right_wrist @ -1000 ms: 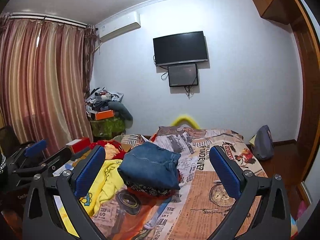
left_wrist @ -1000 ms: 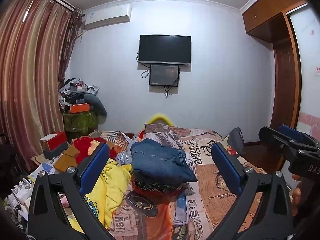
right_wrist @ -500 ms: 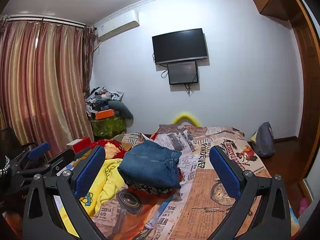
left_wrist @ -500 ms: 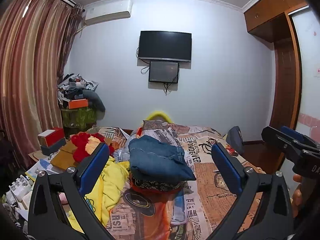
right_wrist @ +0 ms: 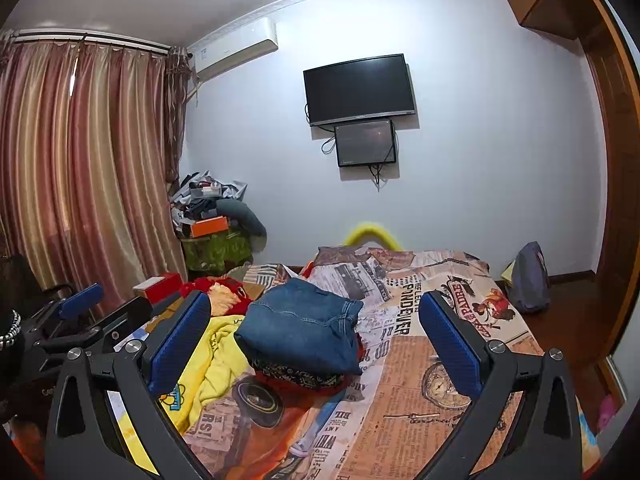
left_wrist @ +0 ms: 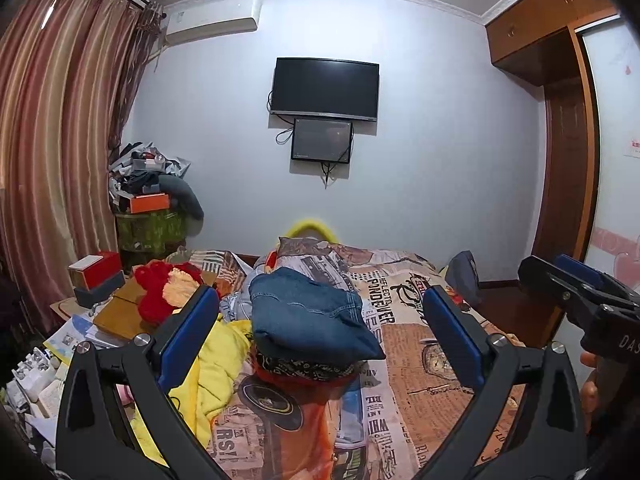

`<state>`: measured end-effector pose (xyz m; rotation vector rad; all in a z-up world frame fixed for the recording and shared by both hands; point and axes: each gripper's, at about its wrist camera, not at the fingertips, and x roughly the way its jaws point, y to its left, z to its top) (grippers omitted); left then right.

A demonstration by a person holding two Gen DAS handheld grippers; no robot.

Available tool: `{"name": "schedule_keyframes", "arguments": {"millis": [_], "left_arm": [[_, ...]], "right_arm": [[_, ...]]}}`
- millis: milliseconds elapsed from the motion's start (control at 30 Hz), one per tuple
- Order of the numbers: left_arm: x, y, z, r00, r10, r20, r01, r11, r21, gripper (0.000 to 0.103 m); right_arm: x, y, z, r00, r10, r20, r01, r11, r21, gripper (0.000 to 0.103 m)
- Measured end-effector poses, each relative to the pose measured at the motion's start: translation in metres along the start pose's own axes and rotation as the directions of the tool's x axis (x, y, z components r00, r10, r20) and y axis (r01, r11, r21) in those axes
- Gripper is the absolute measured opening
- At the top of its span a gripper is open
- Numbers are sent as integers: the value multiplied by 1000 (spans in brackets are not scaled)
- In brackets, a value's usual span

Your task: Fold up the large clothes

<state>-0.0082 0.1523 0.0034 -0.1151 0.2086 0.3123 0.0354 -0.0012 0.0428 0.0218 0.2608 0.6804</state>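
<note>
My folded denim jeans (left_wrist: 308, 312) sit on top of a small stack near the middle of the bed (left_wrist: 420, 340), resting on a dark patterned garment (left_wrist: 304, 366) with red cloth under it. My left tongs (left_wrist: 320, 340) are spread wide, blue pads far apart, holding nothing and touching nothing above the bed; my right tongs (right_wrist: 316, 344) are spread just as wide and are just as empty. In the left view my right tongs show at the right edge, and my fingers (left_wrist: 588, 384) peek out beneath them. A rumpled yellow garment (right_wrist: 212, 364) lies just left of the stack, with a red one (left_wrist: 160, 292) beyond it. The bedcover carries a newspaper and cartoon print. A television (right_wrist: 358, 90) hangs on the pale wall over a smaller screen (right_wrist: 365, 143), striped curtains (right_wrist: 80, 168) hang at the left, and a wooden wardrobe (left_wrist: 560, 128) stands at the right.
</note>
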Motion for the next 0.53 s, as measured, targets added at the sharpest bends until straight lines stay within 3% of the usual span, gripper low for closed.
{"name": "schedule_keyframes", "arguments": {"millis": [533], "left_arm": [[2, -3, -2, 1000, -2, -10, 2, 1000, 18, 102]], "right_arm": [[4, 3, -2, 1000, -7, -6, 7, 1000, -4, 103]]}}
